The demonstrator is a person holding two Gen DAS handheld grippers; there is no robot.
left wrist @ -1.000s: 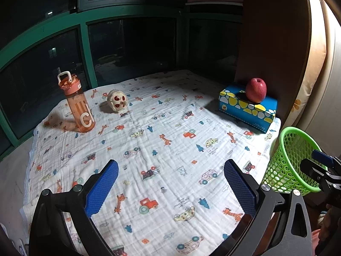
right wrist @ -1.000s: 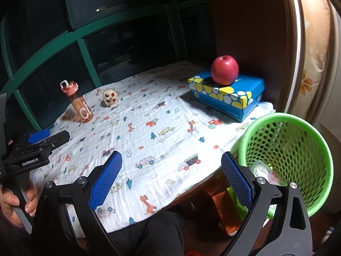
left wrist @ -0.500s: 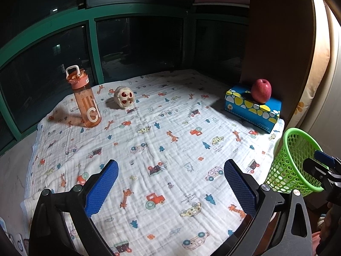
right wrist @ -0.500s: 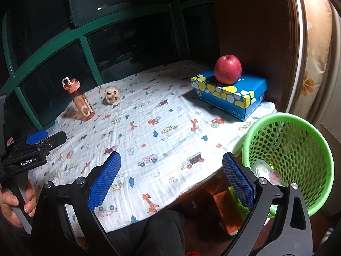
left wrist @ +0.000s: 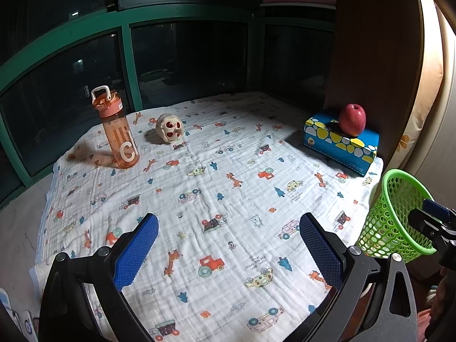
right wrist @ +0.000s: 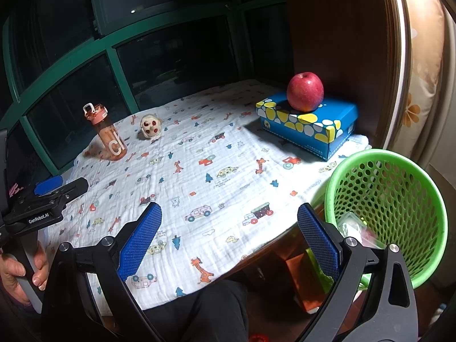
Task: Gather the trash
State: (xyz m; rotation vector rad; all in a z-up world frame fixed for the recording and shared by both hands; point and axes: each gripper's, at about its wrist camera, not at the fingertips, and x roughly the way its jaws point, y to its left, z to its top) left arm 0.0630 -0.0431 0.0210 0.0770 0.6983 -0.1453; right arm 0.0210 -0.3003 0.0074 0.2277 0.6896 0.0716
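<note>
The printed cloth [left wrist: 228,188] lies bare of trash. The green basket [right wrist: 390,199] stands beside its edge for easy drops; wrappers [right wrist: 353,228] lie inside. Left gripper [left wrist: 228,245] and right gripper [right wrist: 229,236] hover with jaws spread, empty.

Both tongs [left wrist: 228,245] [right wrist: 229,239] wide apart, empty

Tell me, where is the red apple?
The red apple sits on top of the blue and yellow box, at the far right of the cloth near the wooden wall. The green basket is a bit nearer, off the table's right edge.
</note>
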